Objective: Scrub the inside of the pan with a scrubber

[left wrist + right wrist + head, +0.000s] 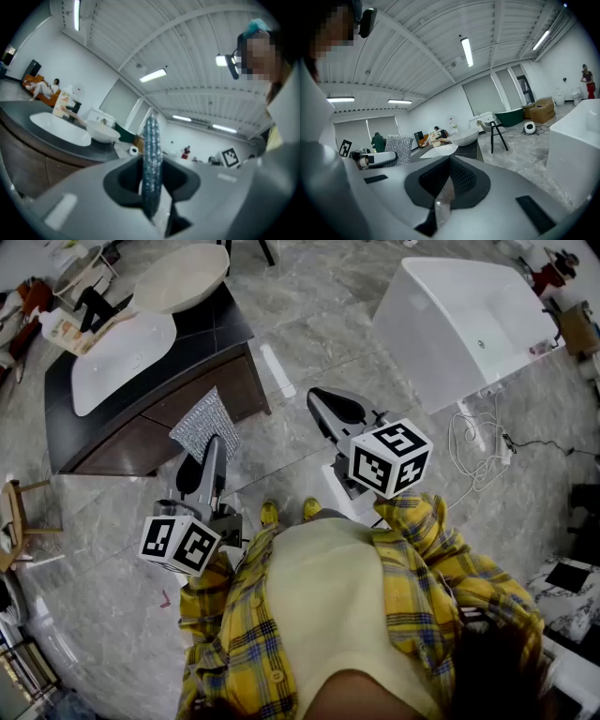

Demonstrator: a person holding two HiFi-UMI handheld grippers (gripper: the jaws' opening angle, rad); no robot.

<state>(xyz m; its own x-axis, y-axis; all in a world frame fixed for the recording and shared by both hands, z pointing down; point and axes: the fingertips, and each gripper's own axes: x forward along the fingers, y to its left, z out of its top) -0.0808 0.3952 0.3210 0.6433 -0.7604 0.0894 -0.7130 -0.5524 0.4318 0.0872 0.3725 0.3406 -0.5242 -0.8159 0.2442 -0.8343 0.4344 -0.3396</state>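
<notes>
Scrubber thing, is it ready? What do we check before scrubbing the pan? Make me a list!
1. Scrubber gripped: ok. The left gripper has its jaws shut on the silvery scrubber.
2. Other tool free: ok. The right gripper has its jaws together, with nothing between them.
3. Pan in sight: not ok. No view shows a pan.
4. Grippers at the counter: not ok. Both are held over the floor, close to the person.
5. Scrubber wet or soapy: cannot tell.

Left tool (208,454) clamps the scrubber (203,420); right tool (330,406) jaws meet, both pointing forward.
</notes>
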